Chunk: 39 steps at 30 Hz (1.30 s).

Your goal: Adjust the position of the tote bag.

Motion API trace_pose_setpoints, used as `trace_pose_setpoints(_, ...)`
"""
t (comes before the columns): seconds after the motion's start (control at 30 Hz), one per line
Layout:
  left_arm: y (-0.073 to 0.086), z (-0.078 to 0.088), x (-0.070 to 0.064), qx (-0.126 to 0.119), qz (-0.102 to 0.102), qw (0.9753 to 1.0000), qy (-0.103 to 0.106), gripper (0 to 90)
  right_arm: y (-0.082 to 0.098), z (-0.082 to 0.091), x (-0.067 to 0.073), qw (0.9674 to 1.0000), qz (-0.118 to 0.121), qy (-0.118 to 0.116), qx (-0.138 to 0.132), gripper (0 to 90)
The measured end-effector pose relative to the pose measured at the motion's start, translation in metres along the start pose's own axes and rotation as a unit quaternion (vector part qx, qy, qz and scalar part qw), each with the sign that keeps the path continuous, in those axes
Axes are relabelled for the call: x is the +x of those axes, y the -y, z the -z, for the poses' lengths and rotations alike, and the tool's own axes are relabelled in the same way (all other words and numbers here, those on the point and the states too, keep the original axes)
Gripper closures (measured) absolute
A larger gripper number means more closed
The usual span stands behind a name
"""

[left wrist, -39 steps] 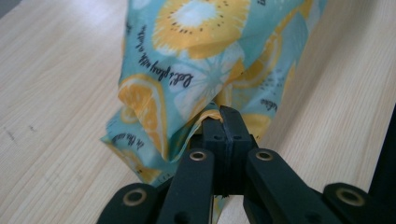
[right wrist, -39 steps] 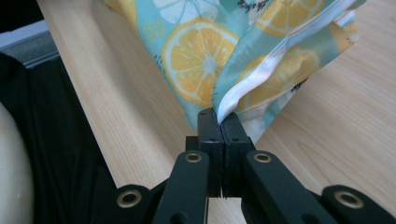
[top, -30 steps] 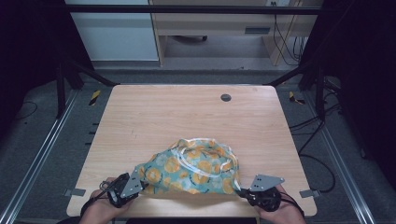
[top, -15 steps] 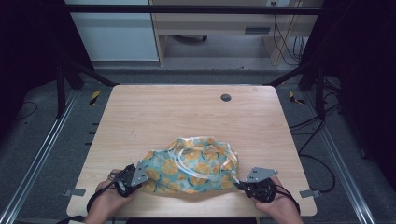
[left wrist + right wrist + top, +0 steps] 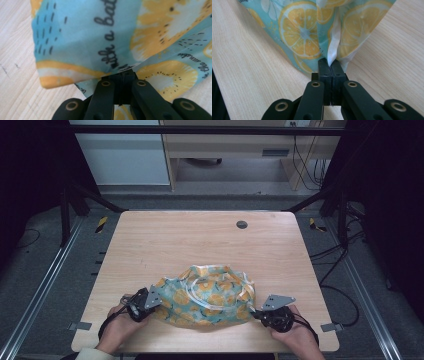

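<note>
Both grippers' fingers (image 5: 329, 67) pinch the cloth (image 5: 207, 295) (lemon-printed) at opposite edges.

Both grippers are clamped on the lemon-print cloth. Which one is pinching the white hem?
The right gripper: its shut jaws nip the white hem strip of the lemon-print cloth. The left gripper instead bites a printed fold beside black lettering.
</note>
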<state>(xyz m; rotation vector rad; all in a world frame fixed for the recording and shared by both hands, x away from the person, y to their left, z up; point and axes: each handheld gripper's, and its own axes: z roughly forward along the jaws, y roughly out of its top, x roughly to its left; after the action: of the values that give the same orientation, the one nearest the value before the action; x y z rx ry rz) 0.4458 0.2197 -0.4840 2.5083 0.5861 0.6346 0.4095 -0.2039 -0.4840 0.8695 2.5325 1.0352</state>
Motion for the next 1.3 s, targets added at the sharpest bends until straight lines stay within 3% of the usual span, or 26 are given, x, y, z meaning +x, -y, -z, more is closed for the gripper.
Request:
trace_pose_setpoints(0.7, -0.008, -0.010, 0.012, -0.002, 0.014, 0.9998, -0.013, 90.0, -0.010, -0.009, -0.016, 0.9997, -0.013, 0.020, -0.008, 89.7)
trace_pose_setpoints(1.03, -0.010, -0.021, 0.026, -0.007, 0.040, 0.9989, -0.023, 90.0, -0.020, -0.017, -0.027, 0.9992, -0.022, 0.031, -0.016, 89.7)
trace_pose_setpoints(1.17, -0.011, -0.026, 0.031, -0.008, 0.042, 0.9987, -0.028, 90.0, -0.022, -0.018, -0.030, 0.9988, -0.025, 0.035, -0.021, 89.6)
trace_pose_setpoints(1.3, -0.013, -0.027, 0.028, -0.002, 0.036, 0.9989, -0.031, 90.0, -0.021, -0.018, -0.030, 0.9988, -0.026, 0.033, -0.025, 89.5)
